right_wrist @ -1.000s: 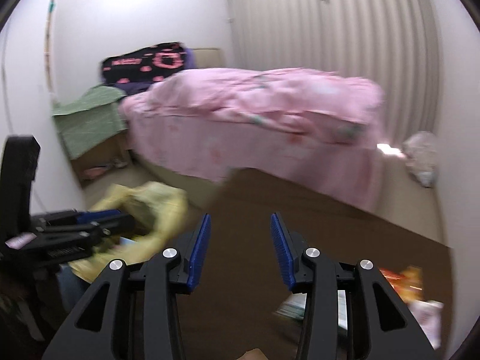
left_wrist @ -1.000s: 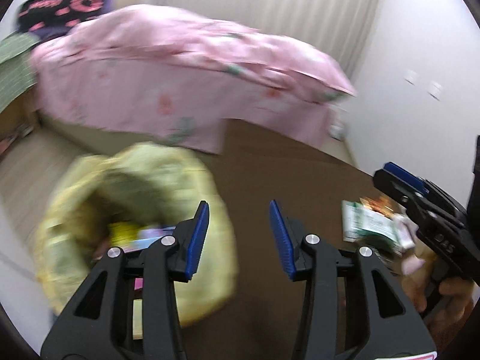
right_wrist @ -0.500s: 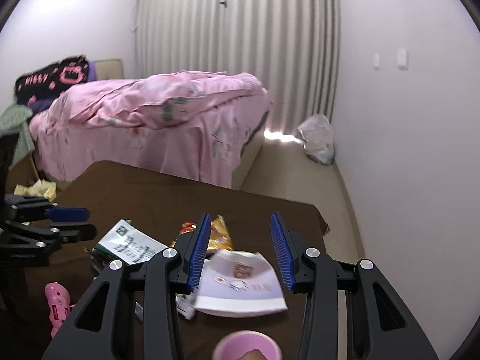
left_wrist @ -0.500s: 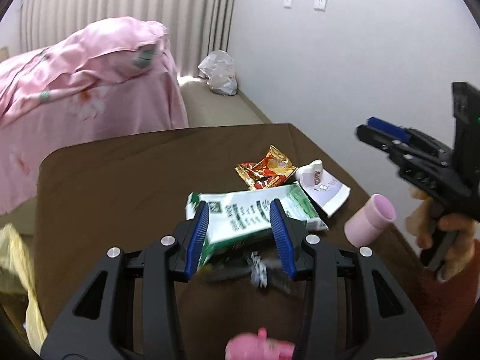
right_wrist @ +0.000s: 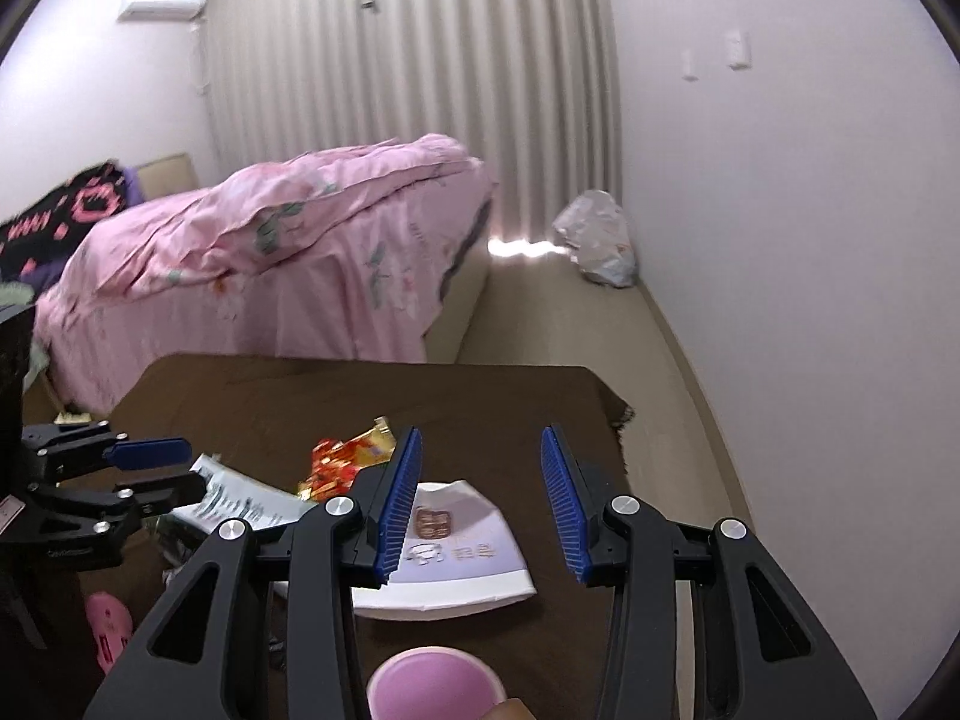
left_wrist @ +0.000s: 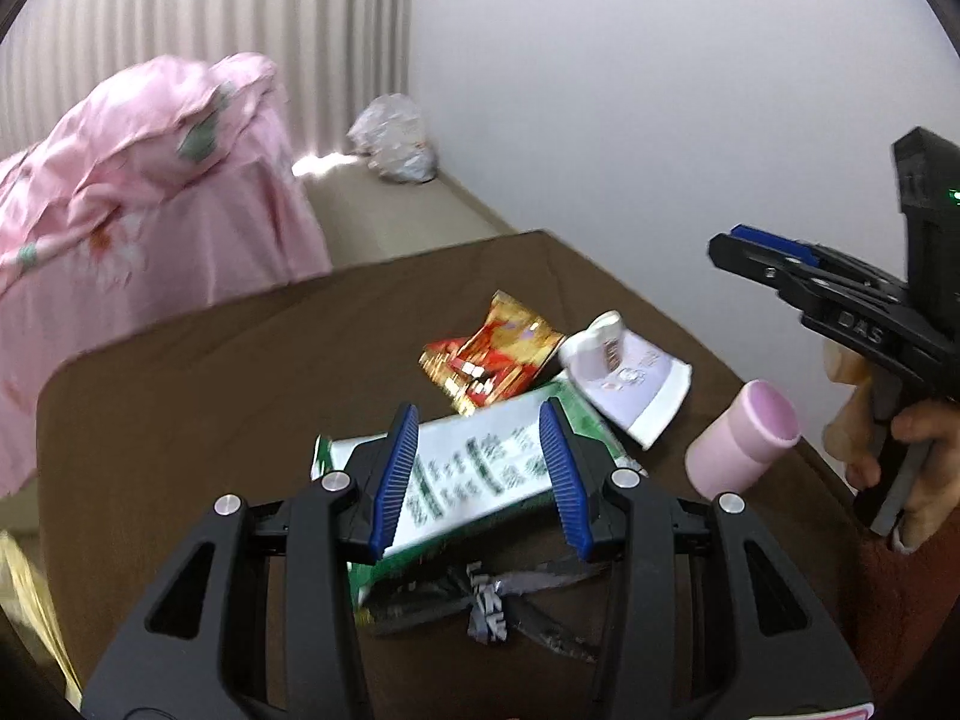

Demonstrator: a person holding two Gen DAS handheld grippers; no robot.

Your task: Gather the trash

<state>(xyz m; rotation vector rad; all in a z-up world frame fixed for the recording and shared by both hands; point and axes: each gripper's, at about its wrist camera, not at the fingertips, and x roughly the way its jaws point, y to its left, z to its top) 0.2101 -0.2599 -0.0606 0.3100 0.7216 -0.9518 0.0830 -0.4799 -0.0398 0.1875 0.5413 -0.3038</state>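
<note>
1. Left gripper: jaws spread, nothing pinched; held above the green-and-white packet.
2. Right gripper: jaws spread, empty; held above the white pouch.
3. Trash is laid on the brown table: red-gold wrapper touching the packet; pink cup beside the pouch; crumpled black wrapper under the packet's near edge.

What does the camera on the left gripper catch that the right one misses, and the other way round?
Only the left wrist view shows the crumpled black wrapper and the person's hand holding the right gripper. Only the right wrist view shows the air conditioner, the black patterned blanket and a small pink toy. Both show the green-and-white packet, red-gold wrapper, flattened paper cup, pink cup and pink bed.
</note>
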